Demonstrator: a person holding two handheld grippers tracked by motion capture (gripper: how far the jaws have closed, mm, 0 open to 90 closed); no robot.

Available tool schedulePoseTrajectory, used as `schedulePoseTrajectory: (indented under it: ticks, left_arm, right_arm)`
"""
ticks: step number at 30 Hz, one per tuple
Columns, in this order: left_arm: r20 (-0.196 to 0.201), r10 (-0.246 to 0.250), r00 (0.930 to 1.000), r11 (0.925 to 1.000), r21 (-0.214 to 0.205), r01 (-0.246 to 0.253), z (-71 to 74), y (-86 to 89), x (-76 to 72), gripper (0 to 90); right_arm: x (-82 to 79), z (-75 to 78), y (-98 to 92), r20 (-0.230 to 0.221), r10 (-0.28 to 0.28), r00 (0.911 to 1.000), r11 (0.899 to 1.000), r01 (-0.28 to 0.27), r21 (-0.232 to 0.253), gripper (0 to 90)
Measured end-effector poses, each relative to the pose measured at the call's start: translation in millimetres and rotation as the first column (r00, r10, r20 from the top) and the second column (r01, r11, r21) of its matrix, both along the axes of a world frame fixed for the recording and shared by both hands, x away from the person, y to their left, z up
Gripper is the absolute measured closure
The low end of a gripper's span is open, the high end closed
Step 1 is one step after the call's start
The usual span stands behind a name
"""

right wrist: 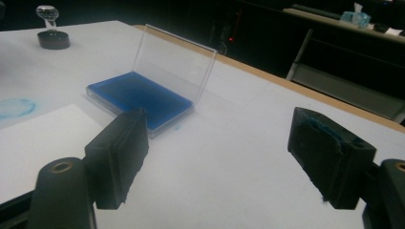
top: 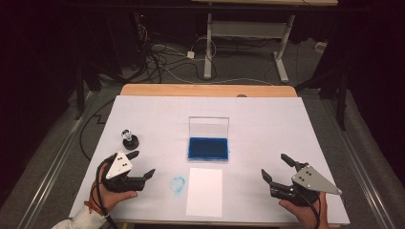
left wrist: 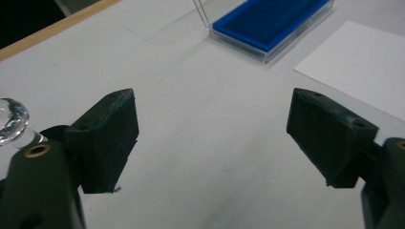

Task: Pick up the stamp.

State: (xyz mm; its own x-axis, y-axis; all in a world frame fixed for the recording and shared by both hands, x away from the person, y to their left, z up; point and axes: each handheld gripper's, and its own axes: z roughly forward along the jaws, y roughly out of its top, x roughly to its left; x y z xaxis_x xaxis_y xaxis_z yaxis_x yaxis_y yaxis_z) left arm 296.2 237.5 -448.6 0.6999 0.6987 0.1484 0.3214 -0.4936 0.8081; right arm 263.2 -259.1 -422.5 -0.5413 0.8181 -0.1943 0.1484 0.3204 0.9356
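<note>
Two grippers over the table, one in each hand, and both empty. The left gripper (top: 142, 163) sits low at the near-left of the white table (top: 267, 119), its jaws spread wide with bare tabletop between them. The right gripper (top: 275, 167) mirrors it at the near-right, jaws also spread, pinching nothing. Nearest the left one stands a single stamp (top: 130, 138), a black round base with a clear knob on top, upright, just beyond the gripper's far jaw and apart from it; in the left gripper view the clear knob (left wrist: 12, 119) peeks in at the left edge, beside the jaw. Dead centre is one ink pad case (top: 208, 148), blue pad lying flat, its clear lid standing up at the far side; the right gripper view shows that lid tilted back a little over the blue (right wrist: 138, 98). One white sheet of paper (top: 204, 191) lies just on the near side of the case, close but not touching it. Left of the paper, one faint blue ring-shaped smudge (top: 177, 185) marks the table, between the sheet and the left gripper.
</note>
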Motion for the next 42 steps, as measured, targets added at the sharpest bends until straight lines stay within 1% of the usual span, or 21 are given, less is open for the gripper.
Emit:
schedulePoseTrajectory:
  ticks: [2,4,5,7,13,14,17,18,20,22,24,25,28,29,30,32,33,35,36,39,42]
  left_arm:
    - [-0.001,-0.011,0.9999,0.9999,-0.001,0.011,0.0,-0.3,-0.2,17.9]
    - [0.001,-0.018,0.9998,0.9998,0.0,0.018,-0.2,-0.5,-0.5,17.9]
    - [-0.002,-0.024,0.9997,0.9996,0.015,0.024,-1.0,-0.4,-0.9,17.9]
    - [-0.006,-0.025,0.9997,0.9995,0.018,0.025,-1.4,0.4,-1.2,17.9]
    - [-0.032,-0.024,0.9992,0.9994,0.026,0.025,-1.2,7.1,-3.2,19.7]
    - [-0.04,-0.024,0.9989,0.9984,0.051,0.026,0.3,7.5,-3.4,23.3]
    - [-0.049,-0.018,0.9986,0.9985,0.051,0.021,2.2,9.9,-2.4,23.7]
    - [-0.051,-0.011,0.9986,0.9985,0.053,0.014,2.7,11.4,-1.9,23.7]
    - [-0.06,0.024,0.9979,0.9981,0.059,-0.02,3.9,18.2,-0.4,23.6]
    - [-0.078,0.062,0.9951,0.9958,0.072,-0.056,4.2,23.5,0.4,23.6]
    - [-0.081,0.076,0.9938,0.9949,0.073,-0.07,4.6,27.1,0.2,23.6]
    - [-0.081,0.117,0.9899,0.9913,0.07,-0.111,6.0,34.3,0.1,23.7]
    - [-0.081,0.14,0.9869,0.9891,0.059,-0.135,8.4,42.3,1.3,23.7]
    - [-0.083,0.154,0.9846,0.9868,0.062,-0.149,10.1,46.0,2.7,23.7]
    - [-0.104,0.171,0.9798,0.9836,0.076,-0.163,14.7,53.1,9.2,23.7]
    - [-0.117,0.196,0.9736,0.9785,0.088,-0.186,21.6,58.7,18.5,23.7]
    - [-0.117,0.196,0.9736,0.9785,0.088,-0.186,21.6,58.7,18.5,23.5]
    - [-0.135,0.2,0.9704,0.9789,0.07,-0.192,32.7,64.7,30.8,22.2]
    - [-0.135,0.2,0.9704,0.9789,0.07,-0.192,32.7,64.7,30.8,22.2]
    - [-0.145,0.202,0.9687,0.9779,0.084,-0.191,39.8,65.8,42.2,22.2]
    - [-0.16,0.193,0.968,0.9774,0.118,-0.175,41.9,62.5,54.7,22.2]
  right_arm:
    - [0.6,0.4,-1.5,0.005,-0.007,1.0,1.0,0.007,-0.008,22.1]
    - [1.4,1.5,-2.9,-0.002,-0.004,1.0,1.0,0.004,0.005,22.1]
    - [1.9,2.3,-2.7,0.0,-0.012,0.9999,1.0,0.012,-0.001,22.1]
    - [2.8,3.3,-1.5,0.003,-0.007,1.0,1.0,0.007,-0.004,22.1]
    - [4.6,2.6,2.7,-0.012,0.04,0.9991,0.999,-0.04,-0.025,22.2]
    - [4.3,3.4,3.7,-0.008,0.05,0.9987,0.998,-0.05,-0.03,22.7]
    - [5.0,4.9,4.4,-0.004,0.06,0.9982,0.998,-0.06,-0.025,22.7]
    - [5.9,5.0,4.2,-0.008,0.073,0.9973,0.997,-0.073,-0.023,22.7]
    - [6.8,4.4,5.0,-0.014,0.067,0.9976,0.997,-0.068,-0.024,22.7]
    - [7.1,4.2,6.2,-0.023,0.068,0.9974,0.997,-0.069,-0.03,23.3]
    - [6.5,4.2,7.4,-0.022,0.069,0.9974,0.997,-0.07,-0.037,23.6]
    - [6.3,3.9,8.0,-0.024,0.07,0.9972,0.997,-0.071,-0.043,23.6]
    - [7.3,2.1,9.9,-0.034,0.073,0.9968,0.996,-0.074,-0.05,24.0]
    - [7.3,2.1,9.9,-0.034,0.073,0.9968,0.996,-0.074,-0.05,24.0]
    - [8.1,0.5,11.6,-0.048,0.079,0.9957,0.995,-0.082,-0.062,24.2]
    - [8.5,-0.8,13.1,-0.055,0.086,0.9948,0.993,-0.09,-0.075,24.3]
    - [8.8,-1.3,14.1,-0.062,0.091,0.9939,0.992,-0.095,-0.078,24.3]
    - [8.9,-2.1,16.0,-0.067,0.093,0.9934,0.991,-0.099,-0.086,24.3]
    - [8.9,-2.5,16.7,-0.07,0.098,0.9928,0.991,-0.104,-0.09,24.3]
    - [8.7,-3.6,18.0,-0.072,0.099,0.9925,0.989,-0.106,-0.103,24.2]
    - [8.8,-4.2,17.6,-0.072,0.095,0.9929,0.989,-0.102,-0.105,24.2]
